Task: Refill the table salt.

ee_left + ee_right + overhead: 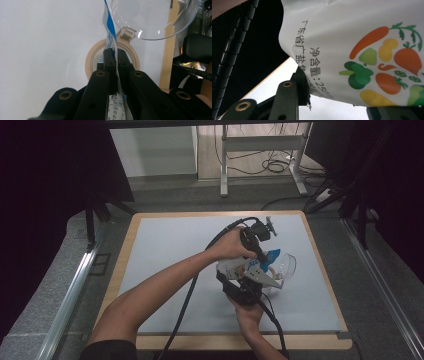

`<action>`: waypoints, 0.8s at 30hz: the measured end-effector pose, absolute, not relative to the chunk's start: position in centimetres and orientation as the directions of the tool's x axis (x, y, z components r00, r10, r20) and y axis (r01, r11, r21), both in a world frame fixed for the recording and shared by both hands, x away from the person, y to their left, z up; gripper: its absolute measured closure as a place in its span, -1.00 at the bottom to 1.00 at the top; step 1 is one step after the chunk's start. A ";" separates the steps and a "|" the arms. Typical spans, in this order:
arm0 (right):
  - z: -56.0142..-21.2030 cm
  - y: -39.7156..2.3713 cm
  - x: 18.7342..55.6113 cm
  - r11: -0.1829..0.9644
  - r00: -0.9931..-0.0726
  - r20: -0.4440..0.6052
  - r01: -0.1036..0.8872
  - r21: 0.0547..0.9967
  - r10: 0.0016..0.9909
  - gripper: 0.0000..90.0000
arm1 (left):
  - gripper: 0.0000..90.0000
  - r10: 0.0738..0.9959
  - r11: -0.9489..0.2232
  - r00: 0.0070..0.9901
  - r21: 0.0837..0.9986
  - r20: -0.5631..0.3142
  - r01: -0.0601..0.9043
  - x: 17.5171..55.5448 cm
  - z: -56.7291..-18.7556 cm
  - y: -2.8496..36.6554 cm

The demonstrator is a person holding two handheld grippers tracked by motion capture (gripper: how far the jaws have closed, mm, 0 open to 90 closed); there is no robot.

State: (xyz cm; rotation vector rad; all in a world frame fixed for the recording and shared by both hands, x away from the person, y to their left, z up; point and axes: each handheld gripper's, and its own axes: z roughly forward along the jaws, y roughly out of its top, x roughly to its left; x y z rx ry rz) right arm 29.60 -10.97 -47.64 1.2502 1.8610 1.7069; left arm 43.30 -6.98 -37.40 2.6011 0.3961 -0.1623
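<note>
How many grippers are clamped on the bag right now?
2. The left gripper pinches the bag's thin blue-and-white edge above the jar; the right gripper grips its lower body.

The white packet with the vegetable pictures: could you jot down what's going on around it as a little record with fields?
Held thing: white packet, printed with vegetables and Chinese text
Left gripper: shut on the packet's blue-and-white edge
Right gripper: jaws either side of the packet's body
Below: round jar with a tan rim, clear hinged lid swung open
Surface: pale mat on a wooden table
</note>
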 end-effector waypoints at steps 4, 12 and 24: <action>-47.6 -11.0 29.6 -0.097 -0.565 0.312 0.378 0.921 0.764 0.32 | 0.99 0.248 -0.832 0.951 0.461 -0.187 0.308 43.3 -37.4 -7.0; -47.6 -11.0 29.6 -0.097 -0.564 0.312 0.377 0.921 0.765 0.32 | 0.99 0.249 -0.832 0.950 0.460 -0.187 0.309 43.3 -37.4 -7.0; -47.6 -10.9 29.6 -0.085 -0.566 0.294 0.366 0.927 0.770 0.32 | 0.99 0.249 -0.833 0.950 0.459 -0.191 0.310 43.3 -37.5 -7.1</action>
